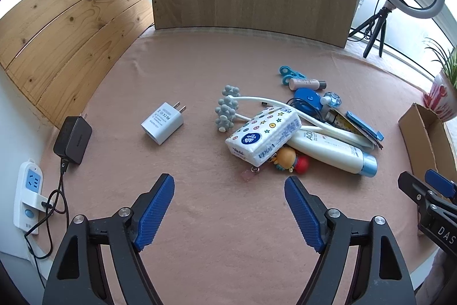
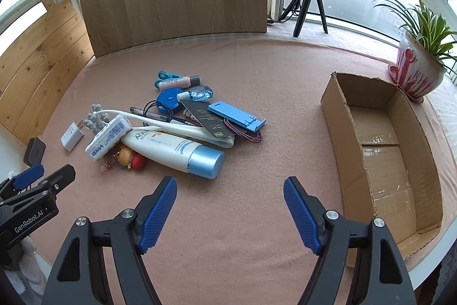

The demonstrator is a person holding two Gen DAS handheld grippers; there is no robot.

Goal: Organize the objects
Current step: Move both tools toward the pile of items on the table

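Just above the pink-covered counter (image 1: 200,219), the left tool (image 1: 229,186) stands wide with nothing between its blue pads, which fill the lower part of the left wrist view. The right tool (image 2: 230,188) is likewise wide and empty in the lower part of its own view.

Right of centre in the left view lies a heap of small things. A tissue pack (image 1: 264,135) rests on a white lotion tube (image 1: 332,152) with a blue cap, and a small toy figure (image 1: 291,160) sits just below the pack, touching it. A grey knobbed massager (image 1: 227,109) lies at the heap's left edge, its white handle running under the pack. A white plug adapter (image 1: 163,122) sits alone, apart from the heap, left of centre. A black charger (image 1: 72,139) lies at the left edge of the counter, near a white power strip (image 1: 27,196).

An open cardboard box (image 2: 337,116) sits on the right side of the right wrist view, well apart from the heap, with a potted plant (image 2: 420,67) touching or just behind its far corner. A blue phone stand (image 2: 237,116) lies on the heap's right side in that view.
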